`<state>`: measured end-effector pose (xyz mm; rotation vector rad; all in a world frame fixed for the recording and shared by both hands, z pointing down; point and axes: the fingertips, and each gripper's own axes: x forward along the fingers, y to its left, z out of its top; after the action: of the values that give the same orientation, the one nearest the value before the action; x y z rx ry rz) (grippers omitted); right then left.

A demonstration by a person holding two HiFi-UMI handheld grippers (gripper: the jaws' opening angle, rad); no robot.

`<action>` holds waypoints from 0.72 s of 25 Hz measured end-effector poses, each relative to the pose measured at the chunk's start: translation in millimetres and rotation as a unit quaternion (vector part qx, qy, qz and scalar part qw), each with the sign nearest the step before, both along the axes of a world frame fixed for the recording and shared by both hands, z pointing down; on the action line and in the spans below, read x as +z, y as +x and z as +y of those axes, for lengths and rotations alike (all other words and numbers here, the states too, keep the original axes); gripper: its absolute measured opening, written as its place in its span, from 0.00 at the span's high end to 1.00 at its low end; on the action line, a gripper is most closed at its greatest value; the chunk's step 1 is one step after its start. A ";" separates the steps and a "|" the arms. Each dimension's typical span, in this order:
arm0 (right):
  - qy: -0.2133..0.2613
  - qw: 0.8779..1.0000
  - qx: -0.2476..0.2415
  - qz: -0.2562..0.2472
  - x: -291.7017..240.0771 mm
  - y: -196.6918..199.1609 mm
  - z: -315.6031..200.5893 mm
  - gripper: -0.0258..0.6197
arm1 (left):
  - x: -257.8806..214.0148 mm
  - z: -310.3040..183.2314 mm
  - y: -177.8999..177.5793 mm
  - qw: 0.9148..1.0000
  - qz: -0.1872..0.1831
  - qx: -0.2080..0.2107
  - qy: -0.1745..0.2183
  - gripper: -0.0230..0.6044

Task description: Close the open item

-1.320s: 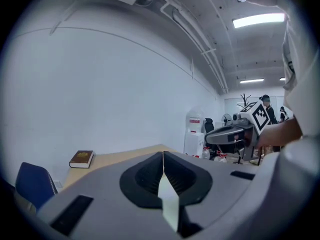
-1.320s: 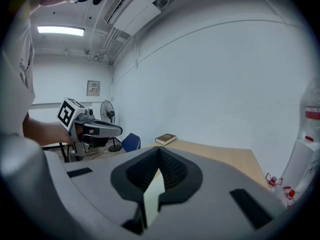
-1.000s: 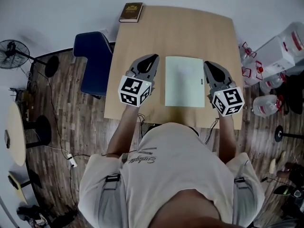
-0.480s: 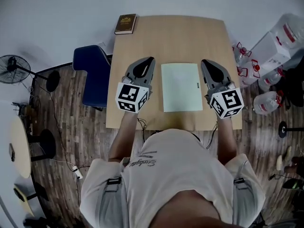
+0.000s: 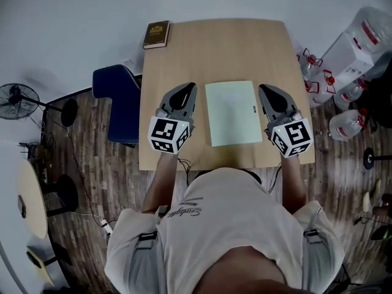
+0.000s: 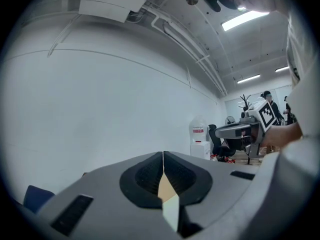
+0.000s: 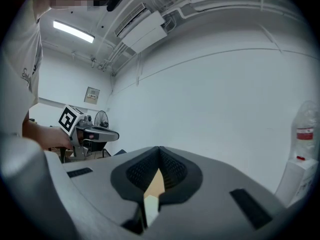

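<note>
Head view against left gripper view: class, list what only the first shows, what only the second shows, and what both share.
Only the head view shows the whole pale green folder lying flat on the table, plus the marker cube on the left gripper. Only the left gripper view shows the ceiling lights and that gripper's shut jaws close up. Both show the right gripper.

A green folder (image 5: 233,113) lies between left gripper (image 5: 187,86) and right gripper (image 5: 264,89).
</note>
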<state>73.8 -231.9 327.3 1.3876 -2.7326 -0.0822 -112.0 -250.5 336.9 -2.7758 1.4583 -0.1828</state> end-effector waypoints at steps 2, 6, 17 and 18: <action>-0.002 1.000 -0.001 0.001 1.8 0.9 -0.7 0.97 | -3.3 -2.1 -0.7 1.000 0.002 -0.002 0.004 0.94; 0.003 1.000 -0.012 0.004 5.1 -4.6 0.7 0.97 | -1.4 -4.1 1.2 1.000 0.007 0.001 0.004 0.94; -0.016 1.000 -0.021 -0.006 20.6 -16.6 -10.3 0.97 | 11.8 -10.1 5.4 1.000 0.013 0.015 -0.014 0.94; -0.018 1.000 -0.023 -0.006 23.3 -19.4 -10.3 0.97 | 15.4 -9.4 4.2 1.000 0.015 0.013 -0.018 0.94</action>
<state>54.4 -242.2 350.6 1.3215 -2.7621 -0.0258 -107.8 -259.9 352.3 -2.8375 1.4379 -0.1706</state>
